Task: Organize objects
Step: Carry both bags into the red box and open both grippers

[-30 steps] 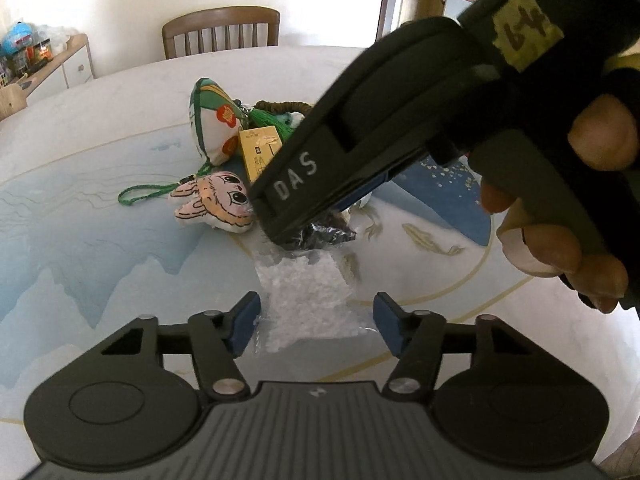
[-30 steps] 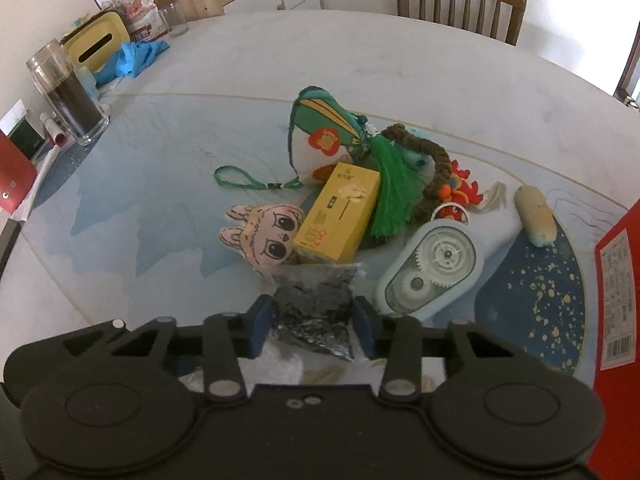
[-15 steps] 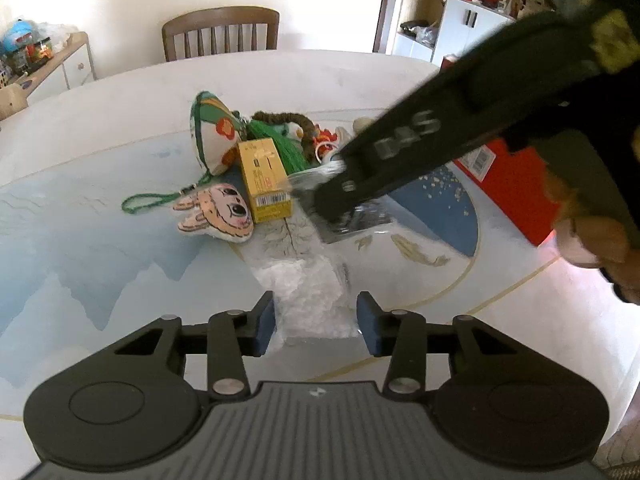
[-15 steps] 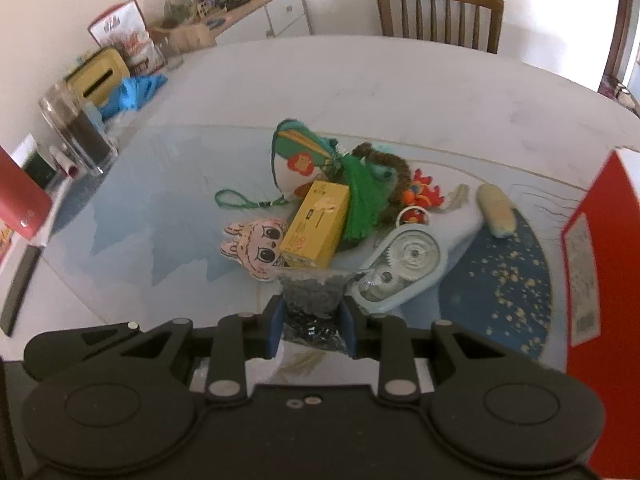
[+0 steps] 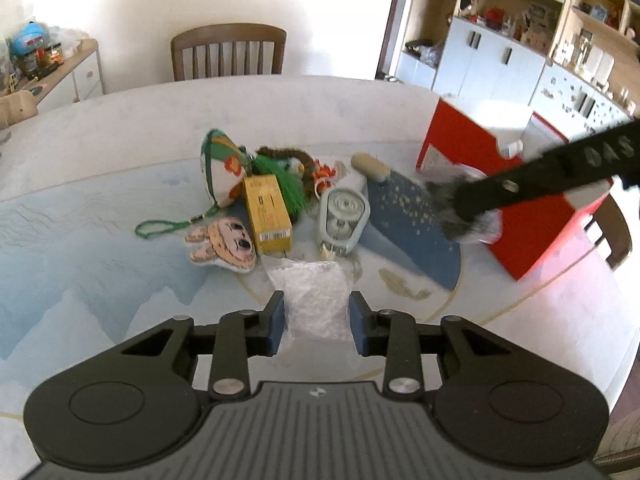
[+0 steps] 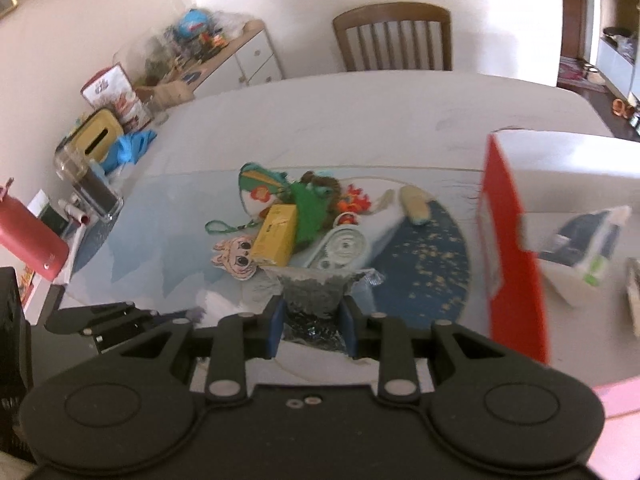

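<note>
Clear crinkled plastic bag (image 5: 314, 304), white granular fill. Second bag (image 6: 314, 304): clear film, dark glittery contents. Yellow box (image 5: 269, 218): smooth card, slight sheen. Rabbit-face charm (image 5: 226, 245): soft printed cloth. Green tassel (image 5: 290, 188): matt thread. Tape dispenser (image 5: 342, 218): glossy translucent plastic. Red box (image 5: 536, 224): matt card. Chair (image 5: 228, 54): varnished wood. Table cover (image 5: 100, 240): smooth, printed.

A brown slatted wooden chair (image 5: 228, 54) is set against the pale wall; white cabinets (image 5: 492, 64) are seen upper right.
</note>
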The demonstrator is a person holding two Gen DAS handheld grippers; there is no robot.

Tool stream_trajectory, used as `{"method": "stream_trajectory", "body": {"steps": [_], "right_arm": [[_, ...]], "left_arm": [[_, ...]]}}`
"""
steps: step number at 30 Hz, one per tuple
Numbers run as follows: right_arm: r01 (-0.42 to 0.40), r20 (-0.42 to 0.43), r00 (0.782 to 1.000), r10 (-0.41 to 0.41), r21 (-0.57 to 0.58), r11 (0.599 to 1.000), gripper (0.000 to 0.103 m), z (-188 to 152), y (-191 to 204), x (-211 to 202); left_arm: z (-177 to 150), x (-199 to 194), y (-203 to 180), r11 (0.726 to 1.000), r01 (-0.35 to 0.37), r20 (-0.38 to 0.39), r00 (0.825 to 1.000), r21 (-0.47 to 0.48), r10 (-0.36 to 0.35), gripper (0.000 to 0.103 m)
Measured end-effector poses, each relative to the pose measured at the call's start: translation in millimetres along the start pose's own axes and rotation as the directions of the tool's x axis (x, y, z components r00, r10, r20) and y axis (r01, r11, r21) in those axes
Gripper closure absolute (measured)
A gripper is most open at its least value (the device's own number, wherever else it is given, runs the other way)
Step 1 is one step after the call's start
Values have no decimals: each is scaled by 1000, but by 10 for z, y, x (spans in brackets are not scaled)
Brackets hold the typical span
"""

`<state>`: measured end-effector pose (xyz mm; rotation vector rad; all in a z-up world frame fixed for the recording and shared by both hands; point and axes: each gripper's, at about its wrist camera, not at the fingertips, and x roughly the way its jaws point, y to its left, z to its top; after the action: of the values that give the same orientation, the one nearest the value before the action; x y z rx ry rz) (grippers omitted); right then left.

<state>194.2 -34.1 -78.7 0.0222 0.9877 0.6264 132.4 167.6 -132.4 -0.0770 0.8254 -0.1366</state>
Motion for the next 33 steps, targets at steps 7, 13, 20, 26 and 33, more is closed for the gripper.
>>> {"method": "stream_trajectory", "body": {"steps": [7,13,20,26,33], "right_arm": [[32,49,998,-33,27,999,75,-30,-203,-347],[63,101,993,-67,44,997,75,-30,-428,-596],[101,151,982,-111,76,992,75,-71,-822,-854],[122,168,976,-140,113,986,75,-131,-1198,-991],[144,176,970,-169,146,979,75,-177,-1689,-1143]], "left_arm": [[271,-157,-138,1000,17,40,999,0,-17,70],[513,-174,-431,998,39,83,996,43,-43,70],[781,-93,-842,993,60,113,991,100,-71,70],[952,44,-1244,985,88,115,988,148,-106,70],[1091,293,-1774,968,127,84,985,217,-148,70]]}}
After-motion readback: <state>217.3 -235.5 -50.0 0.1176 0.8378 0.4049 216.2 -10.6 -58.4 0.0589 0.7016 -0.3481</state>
